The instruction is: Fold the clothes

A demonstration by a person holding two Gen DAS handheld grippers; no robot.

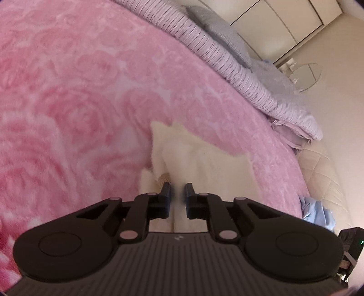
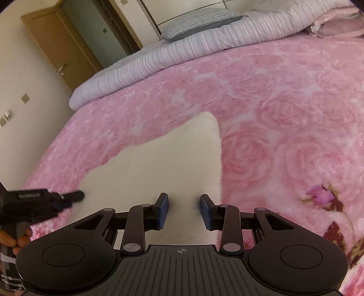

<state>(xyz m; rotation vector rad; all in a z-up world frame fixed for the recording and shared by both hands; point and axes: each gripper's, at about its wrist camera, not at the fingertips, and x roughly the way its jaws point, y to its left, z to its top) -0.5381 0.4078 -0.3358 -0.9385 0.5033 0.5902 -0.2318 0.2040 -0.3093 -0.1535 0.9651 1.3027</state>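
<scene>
A cream fleecy garment (image 1: 204, 159) lies flat on the pink rose blanket (image 1: 68, 91). My left gripper (image 1: 177, 193) hovers low over its rumpled edge with the jaws drawn almost together. Whether any fabric is pinched between them I cannot tell. In the right wrist view the same garment (image 2: 159, 159) spreads out to a smooth corner. My right gripper (image 2: 183, 205) stands open just above it, and its blue pads (image 2: 163, 211) touch nothing. The left gripper (image 2: 78, 195) shows at the garment's left edge, held by a person's hand (image 2: 20, 239).
The blanket (image 2: 273, 102) covers most of the bed. A striped lilac duvet (image 2: 182, 52) and a grey pillow (image 2: 202, 20) lie along the far side. A light blue cloth (image 1: 318, 211) hangs at the bed's edge. A brown door (image 2: 56, 41) stands beyond.
</scene>
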